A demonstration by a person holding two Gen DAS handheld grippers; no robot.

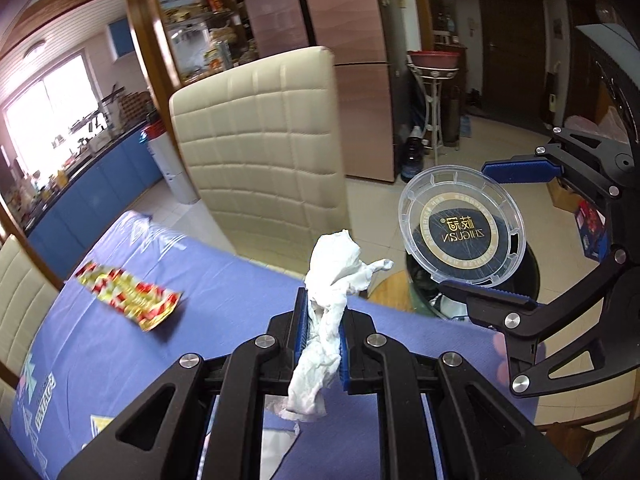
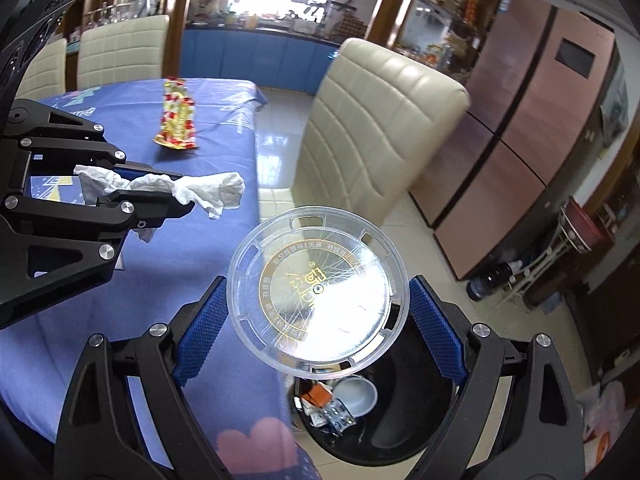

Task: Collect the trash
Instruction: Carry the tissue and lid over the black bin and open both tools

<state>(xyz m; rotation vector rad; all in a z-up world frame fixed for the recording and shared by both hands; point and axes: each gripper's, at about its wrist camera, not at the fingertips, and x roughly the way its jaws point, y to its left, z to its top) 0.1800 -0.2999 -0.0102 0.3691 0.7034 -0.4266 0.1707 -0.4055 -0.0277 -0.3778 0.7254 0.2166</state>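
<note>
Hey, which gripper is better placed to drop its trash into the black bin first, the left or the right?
Right, probably. The right gripper holds the clear plastic lid directly above the open black bin, so it likely only needs to release. The left gripper grips the crumpled tissue over the blue tablecloth.

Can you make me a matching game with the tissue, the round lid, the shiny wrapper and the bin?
Things:
1. crumpled tissue
2. clear round lid
3. red and gold wrapper
4. black bin

Places:
A. lying on the blue tablecloth
B. on the floor beside the table
C. pinched in the left gripper
D. held across the right gripper

Pairs: 1-C, 2-D, 3-A, 4-B
</note>
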